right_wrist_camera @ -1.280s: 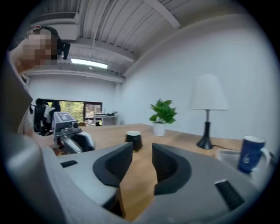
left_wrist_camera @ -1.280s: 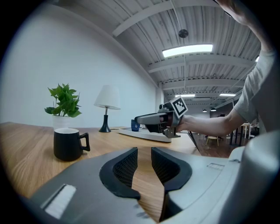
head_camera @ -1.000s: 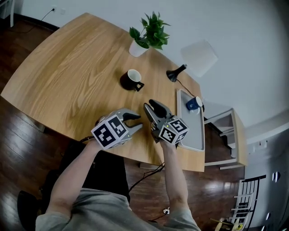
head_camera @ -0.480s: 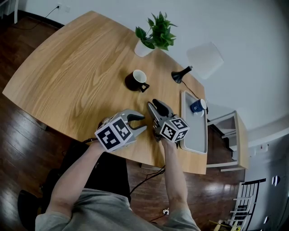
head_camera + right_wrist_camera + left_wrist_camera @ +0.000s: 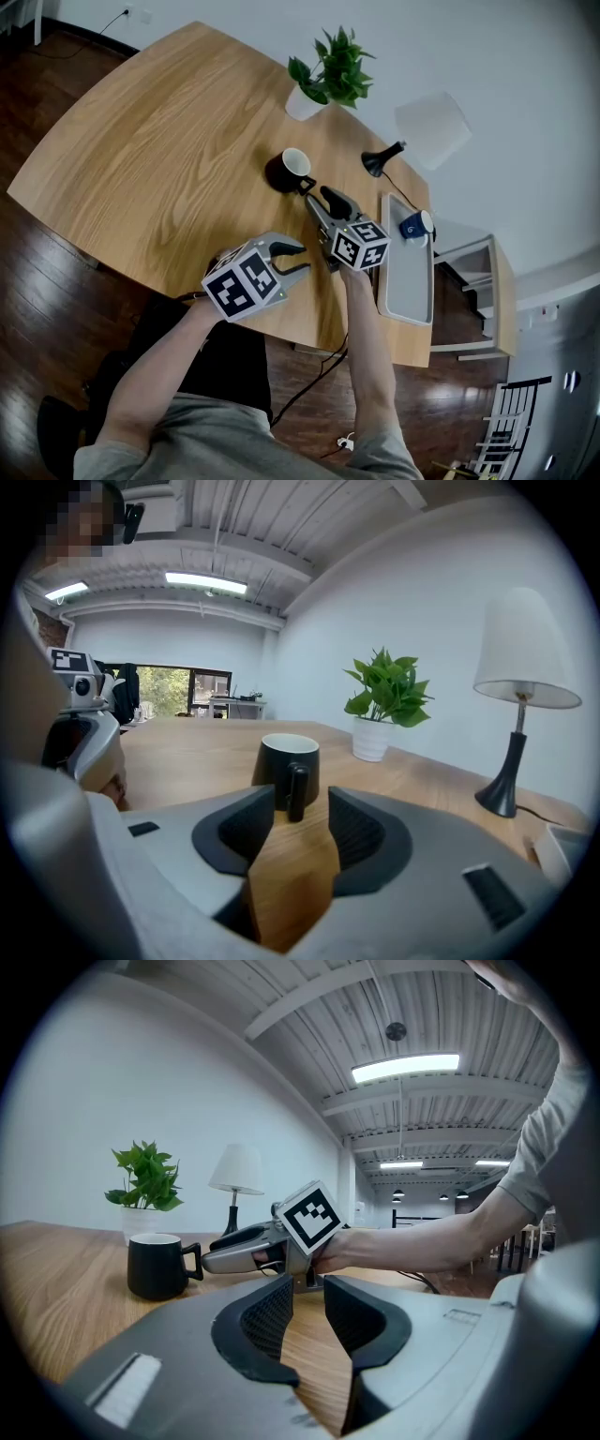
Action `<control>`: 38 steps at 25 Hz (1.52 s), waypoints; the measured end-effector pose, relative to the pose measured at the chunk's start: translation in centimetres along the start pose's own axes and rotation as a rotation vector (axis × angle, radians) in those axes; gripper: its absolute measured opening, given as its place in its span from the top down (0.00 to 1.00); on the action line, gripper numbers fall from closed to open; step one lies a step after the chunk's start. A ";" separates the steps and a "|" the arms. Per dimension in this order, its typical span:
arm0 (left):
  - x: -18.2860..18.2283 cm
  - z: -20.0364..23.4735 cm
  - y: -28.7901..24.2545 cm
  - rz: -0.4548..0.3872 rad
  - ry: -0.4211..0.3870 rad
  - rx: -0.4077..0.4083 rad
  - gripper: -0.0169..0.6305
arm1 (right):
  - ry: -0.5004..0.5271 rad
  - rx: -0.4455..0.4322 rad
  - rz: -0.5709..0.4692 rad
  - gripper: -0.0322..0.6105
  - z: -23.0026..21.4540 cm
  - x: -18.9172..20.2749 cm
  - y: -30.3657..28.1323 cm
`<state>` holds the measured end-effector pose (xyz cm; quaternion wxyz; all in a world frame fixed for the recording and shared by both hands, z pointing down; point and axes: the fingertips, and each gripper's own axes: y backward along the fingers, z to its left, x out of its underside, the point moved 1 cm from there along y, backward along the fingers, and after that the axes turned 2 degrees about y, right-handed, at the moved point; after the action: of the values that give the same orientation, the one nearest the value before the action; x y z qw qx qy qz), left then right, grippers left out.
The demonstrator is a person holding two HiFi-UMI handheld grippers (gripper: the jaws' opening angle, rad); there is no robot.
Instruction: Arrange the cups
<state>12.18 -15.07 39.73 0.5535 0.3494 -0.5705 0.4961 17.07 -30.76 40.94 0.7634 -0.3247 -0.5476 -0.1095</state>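
Right gripper view shows the black mug (image 5: pixel 286 766) upright on the table (image 5: pixel 141 159), on the person's side of the potted plant (image 5: pixel 384 697), its handle turned away from the plant and toward the camera. The right gripper (image 5: pixel 300 808) is released, its jaws opening, with the handle lined up just ahead of the gap and no pad pressing on it. The left gripper (image 5: pixel 305 1307) is also released, only bare wood between its jaws, farther from the plant than the right one.

The mug looks like glazed ceramic: probably stiff, fairly heavy, slick and chippable. The handle is the likely hold, though a pinch there may let the body swing. A second blue cup (image 5: pixel 410 225) lies in a tray (image 5: pixel 405 291), right of the plant.
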 end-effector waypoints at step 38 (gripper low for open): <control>0.2 0.4 0.5 0.002 0.003 -0.010 0.81 | -0.255 0.017 -0.122 0.82 0.6 0.3 8.7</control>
<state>11.60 -15.35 39.87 0.5553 0.3454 -0.5726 0.4944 21.27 -23.64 38.07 0.6824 -0.2955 -0.6597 -0.1089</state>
